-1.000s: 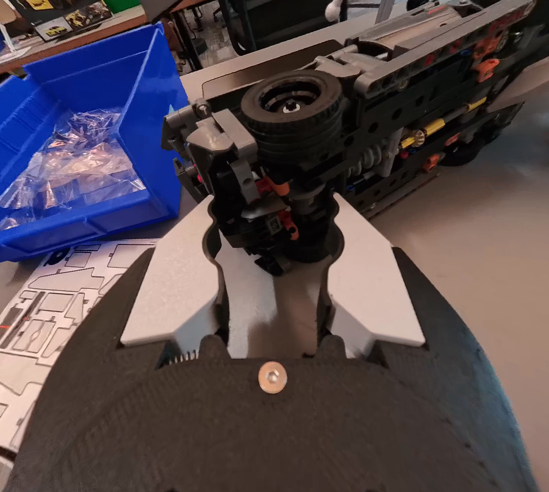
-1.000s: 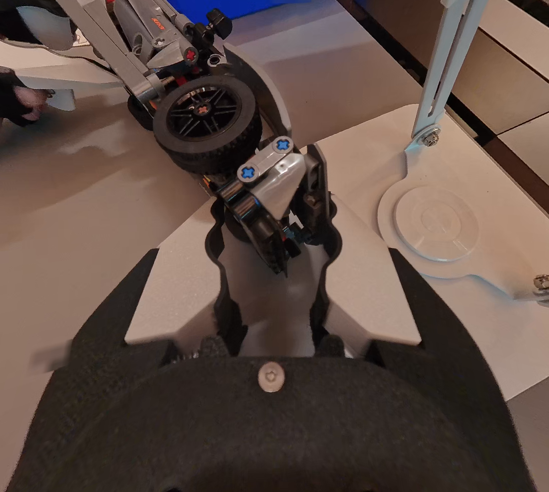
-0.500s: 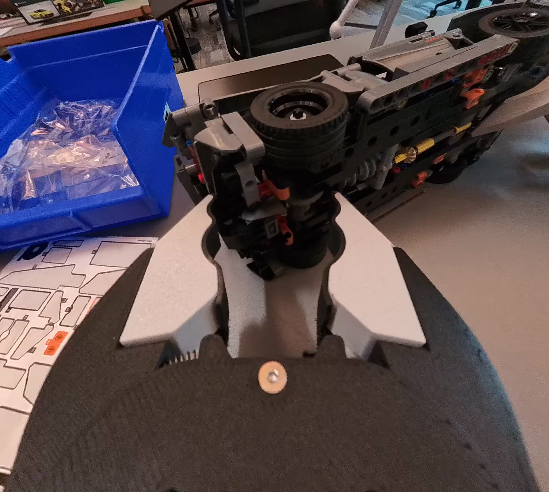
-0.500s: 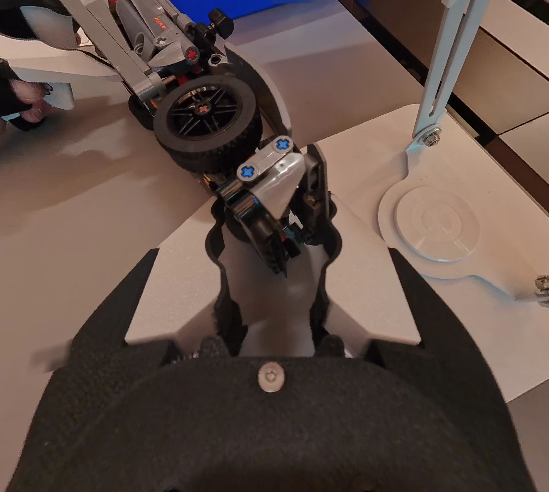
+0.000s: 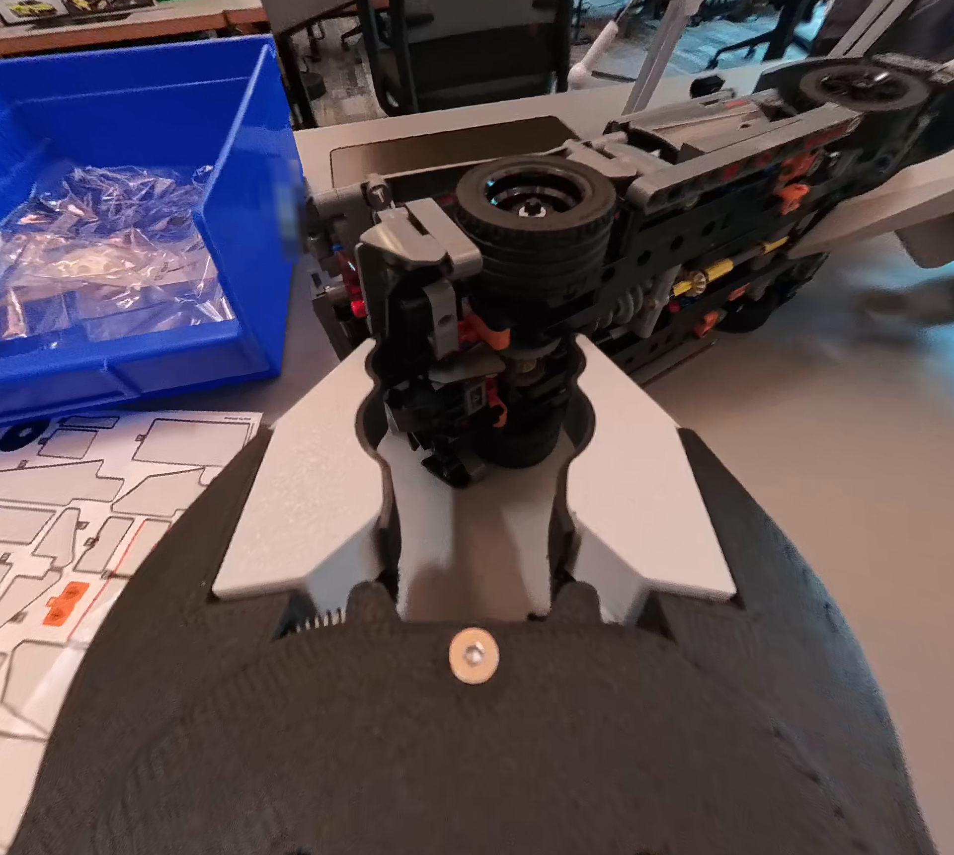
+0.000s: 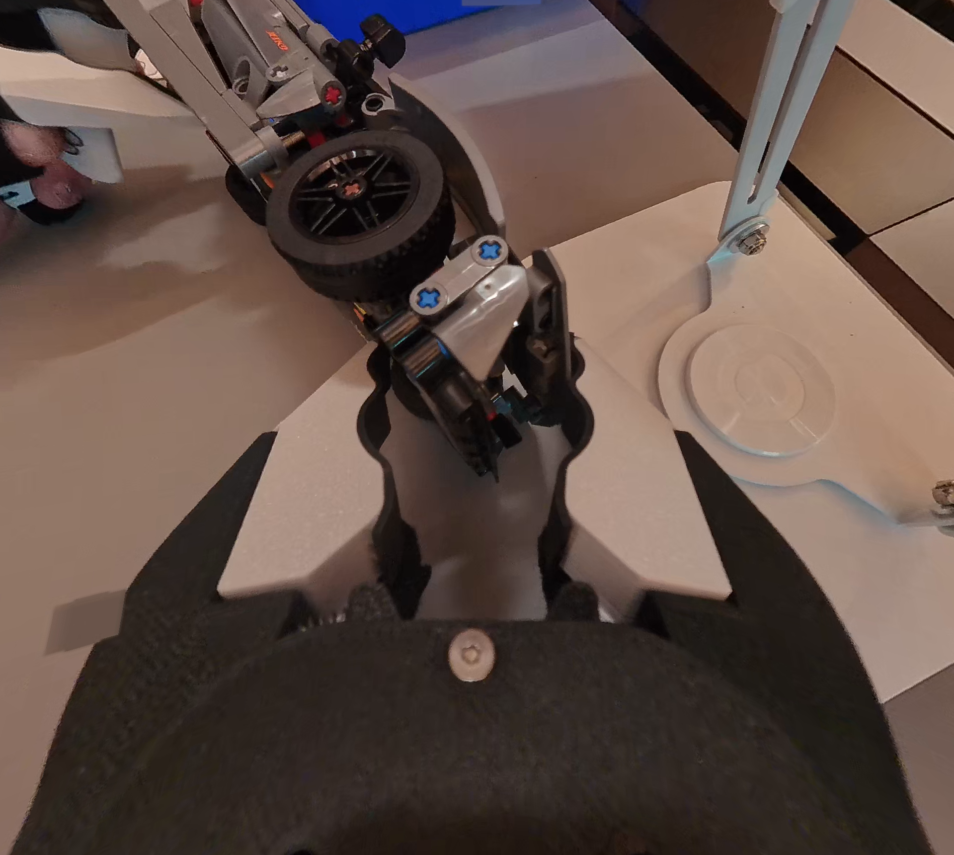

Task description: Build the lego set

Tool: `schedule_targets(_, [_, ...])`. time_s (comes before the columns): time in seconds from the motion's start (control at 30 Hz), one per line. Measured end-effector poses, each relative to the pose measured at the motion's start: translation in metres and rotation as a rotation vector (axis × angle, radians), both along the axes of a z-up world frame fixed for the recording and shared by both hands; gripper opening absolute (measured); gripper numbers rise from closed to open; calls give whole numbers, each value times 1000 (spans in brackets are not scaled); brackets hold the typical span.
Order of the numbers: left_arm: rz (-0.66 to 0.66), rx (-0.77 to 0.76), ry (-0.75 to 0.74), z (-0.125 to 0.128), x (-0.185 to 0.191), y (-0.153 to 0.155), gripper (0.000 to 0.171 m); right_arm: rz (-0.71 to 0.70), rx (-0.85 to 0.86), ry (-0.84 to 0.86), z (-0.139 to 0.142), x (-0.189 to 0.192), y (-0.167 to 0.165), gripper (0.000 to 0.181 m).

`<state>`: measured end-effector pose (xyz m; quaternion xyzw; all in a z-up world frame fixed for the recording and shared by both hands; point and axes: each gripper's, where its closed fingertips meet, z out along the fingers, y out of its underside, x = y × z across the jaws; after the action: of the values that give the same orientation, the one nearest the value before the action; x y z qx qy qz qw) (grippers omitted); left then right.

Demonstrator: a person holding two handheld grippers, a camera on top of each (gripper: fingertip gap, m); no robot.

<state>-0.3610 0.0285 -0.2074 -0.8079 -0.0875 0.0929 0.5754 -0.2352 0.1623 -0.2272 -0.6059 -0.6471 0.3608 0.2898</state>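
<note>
On the grey counter (image 5: 774,494) beside a blue bin (image 5: 248,210), the lego car (image 5: 645,231) lies sideways, left gripper (image 5: 475,396) and right gripper (image 6: 475,396) each level, jaws clamped on opposite ends.

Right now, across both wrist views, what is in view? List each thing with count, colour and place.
lego car: one, grey and black with orange and yellow bits, tipped on its side on the table, held at both ends.
wheels: at least three showing, black, on the car.
bin: one, blue, left of the car.
plastic bags: clear, count unclear, inside the bin.
printed sheet: one, white, in front of the bin.
metal bracket: one, pale grey, upright on a round base at right.
table: one, light grey.
left gripper: one, closed on the car.
right gripper: one, closed on the car's other end.
</note>
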Motion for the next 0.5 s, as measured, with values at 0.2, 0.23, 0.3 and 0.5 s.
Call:
schedule_targets(0.2, [39, -42, 47, -4, -3, 1, 65, -3, 2, 0, 0, 0, 0, 65])
schedule_targets(0.23, [46, -63, 77, -6, -3, 1, 65, -3, 2, 0, 0, 0, 0, 65])
schedule_targets(0.3, [61, -99, 140, -9, -5, 1, 67, -2, 3, 0, 0, 0, 0, 65])
schedule_targets(0.5, [6, -42, 64, -3, 0, -4, 69, 2, 7, -1, 0, 0, 0, 65])
